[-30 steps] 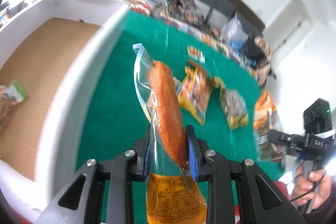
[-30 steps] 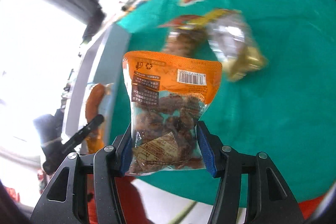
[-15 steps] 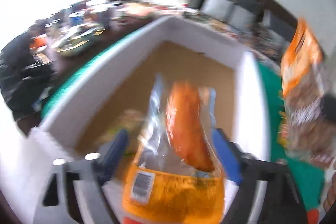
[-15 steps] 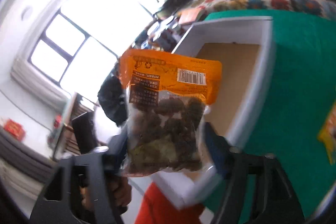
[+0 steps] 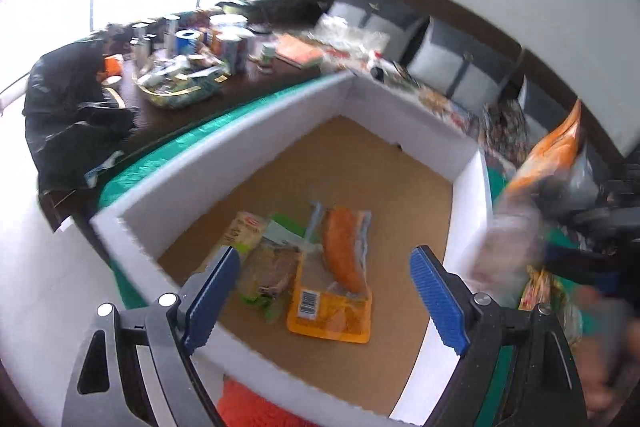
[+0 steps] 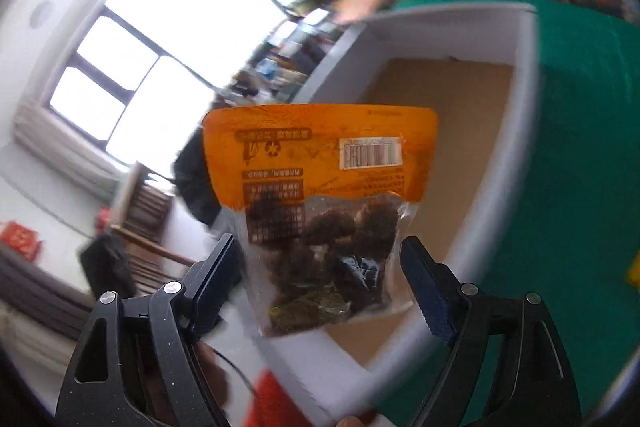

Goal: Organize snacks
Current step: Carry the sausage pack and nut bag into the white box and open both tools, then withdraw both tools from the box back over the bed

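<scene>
— Two or three packets already lie in the white box, by my count: at the left a pale packet, a green-edged one just beside it, then the orange sausage pack, flat on the cardboard floor.

— And the left gripper?

— Its fingers are spreading apart with nothing between them; the sausage pack sits below, clear of both pads. That one looks delivered.

— Further right?

— The orange bag of dark snacks. In the left wrist view it shows as a blur beyond the box's right wall. In the right wrist view it hangs between the fingers of the right gripper, which stand wide, a gap showing on each side. It appears released, over the near corner of the box, not yet resting inside.

— What remains?

— Probably more. Something yellow lies on the green tabletop at the far right, and another packet shows beside the box. I would call the job partway through.
</scene>
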Demonstrator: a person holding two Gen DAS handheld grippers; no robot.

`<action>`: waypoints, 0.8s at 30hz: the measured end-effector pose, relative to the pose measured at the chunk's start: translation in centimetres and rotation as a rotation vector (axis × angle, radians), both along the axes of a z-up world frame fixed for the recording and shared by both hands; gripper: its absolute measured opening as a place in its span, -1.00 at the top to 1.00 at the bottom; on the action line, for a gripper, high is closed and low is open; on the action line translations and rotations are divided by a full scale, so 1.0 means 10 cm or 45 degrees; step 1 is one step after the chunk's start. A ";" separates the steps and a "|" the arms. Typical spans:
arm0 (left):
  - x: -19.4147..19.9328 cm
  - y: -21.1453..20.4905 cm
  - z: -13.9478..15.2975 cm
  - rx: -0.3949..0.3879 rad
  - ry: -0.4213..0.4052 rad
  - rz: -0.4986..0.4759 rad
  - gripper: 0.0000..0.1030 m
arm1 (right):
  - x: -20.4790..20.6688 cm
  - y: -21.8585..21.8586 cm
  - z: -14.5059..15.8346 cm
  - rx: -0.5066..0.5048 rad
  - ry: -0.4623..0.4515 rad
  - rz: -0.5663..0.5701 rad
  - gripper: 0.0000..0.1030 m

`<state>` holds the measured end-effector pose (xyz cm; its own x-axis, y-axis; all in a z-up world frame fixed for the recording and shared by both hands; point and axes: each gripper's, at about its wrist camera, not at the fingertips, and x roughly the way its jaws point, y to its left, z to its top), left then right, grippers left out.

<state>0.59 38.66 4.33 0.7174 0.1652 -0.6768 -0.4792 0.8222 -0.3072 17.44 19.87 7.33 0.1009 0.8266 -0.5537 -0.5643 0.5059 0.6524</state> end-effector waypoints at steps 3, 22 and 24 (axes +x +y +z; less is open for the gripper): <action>-0.20 0.17 0.05 -0.018 -0.025 0.047 -0.70 | 0.13 0.41 -0.24 -0.387 0.030 -0.038 -0.79; 0.25 -1.71 0.26 -0.092 -0.123 -0.606 -0.99 | -0.71 -2.32 -0.90 -0.756 -0.445 -0.651 -0.77; 0.43 -2.14 0.08 -0.130 -0.062 -0.716 -0.99 | -0.80 -2.85 -1.04 -0.831 -0.380 -0.780 -0.77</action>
<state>4.91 17.29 5.10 0.7068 -0.3156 -0.6331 0.0402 0.9114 -0.4096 9.48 -8.60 -3.08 0.6272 0.1188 -0.7697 -0.1773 0.9841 0.0074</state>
